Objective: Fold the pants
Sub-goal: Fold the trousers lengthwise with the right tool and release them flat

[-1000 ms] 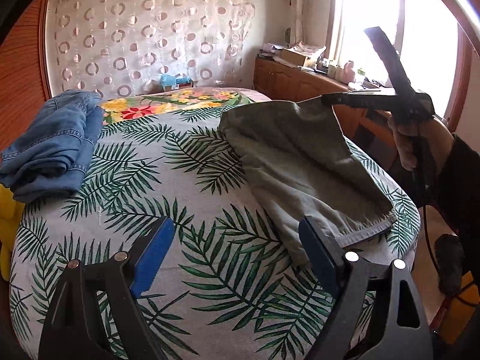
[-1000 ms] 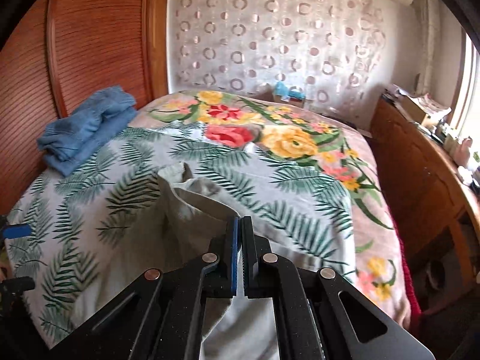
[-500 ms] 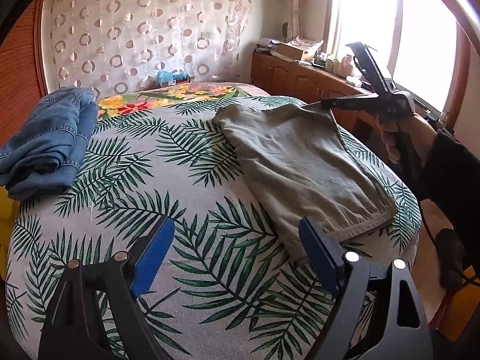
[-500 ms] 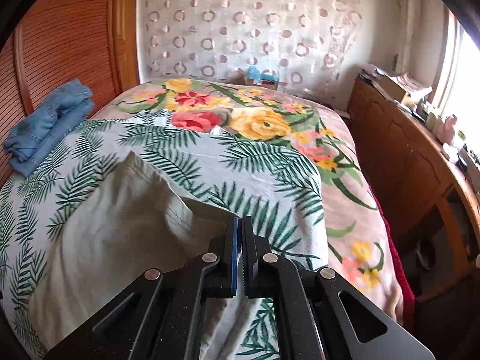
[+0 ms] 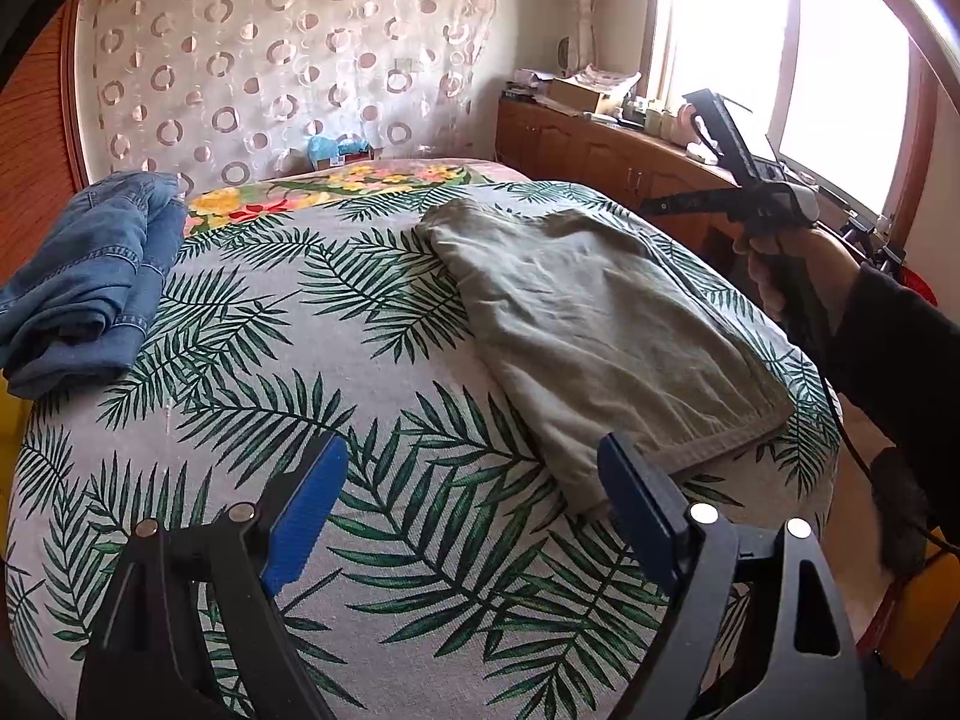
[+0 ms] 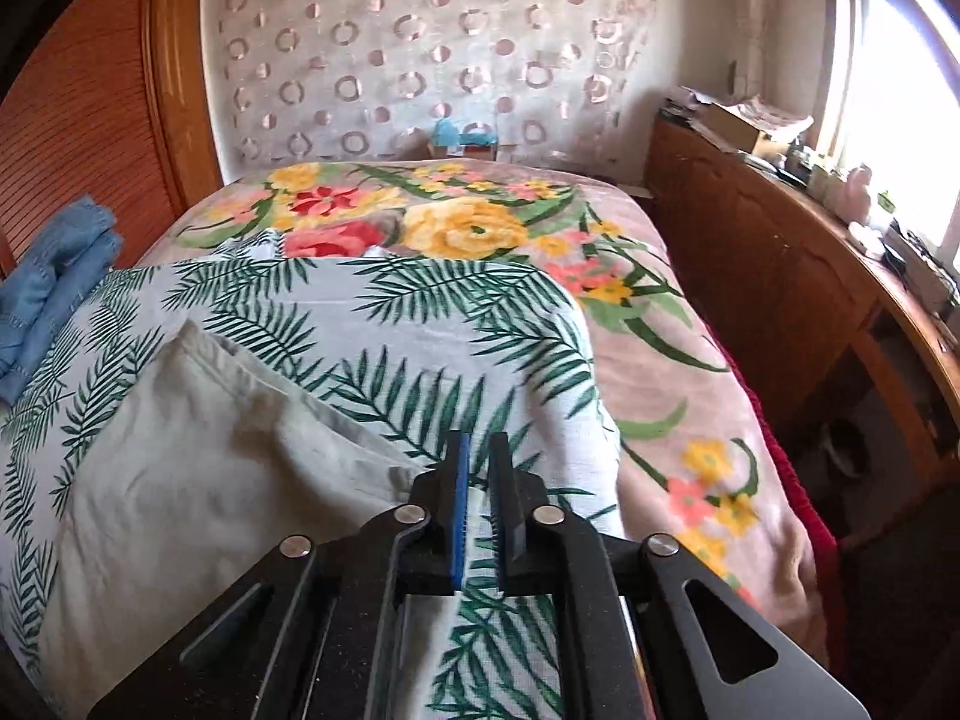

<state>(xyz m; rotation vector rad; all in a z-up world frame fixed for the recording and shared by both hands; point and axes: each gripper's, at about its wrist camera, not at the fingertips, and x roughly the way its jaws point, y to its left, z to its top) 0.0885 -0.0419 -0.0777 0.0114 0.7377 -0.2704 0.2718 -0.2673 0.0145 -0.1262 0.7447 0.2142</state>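
The khaki pants (image 5: pixel 600 324) lie folded flat on the right half of the palm-leaf sheet (image 5: pixel 270 360). My left gripper (image 5: pixel 474 456) stands open over the sheet near the bed's front, its right finger just short of the pants' near corner. A hand holds my right gripper (image 5: pixel 651 204) just past the pants' far right corner. In the right wrist view the right gripper (image 6: pixel 477 444) has its jaws opening, a narrow gap between them with only sheet showing through. The pants (image 6: pixel 198 450) lie just left of its fingers.
Folded blue jeans (image 5: pixel 90 276) sit at the bed's left side, also seen as jeans (image 6: pixel 48 288). A floral blanket (image 6: pixel 480 222) covers the far end. A wooden cabinet (image 6: pixel 750 276) with clutter runs along the right under the window.
The right gripper came down with the lifted corner of the pants, then its jaws parted off the cloth. The pants went from raised at the far right to lying flat. The left gripper kept still.
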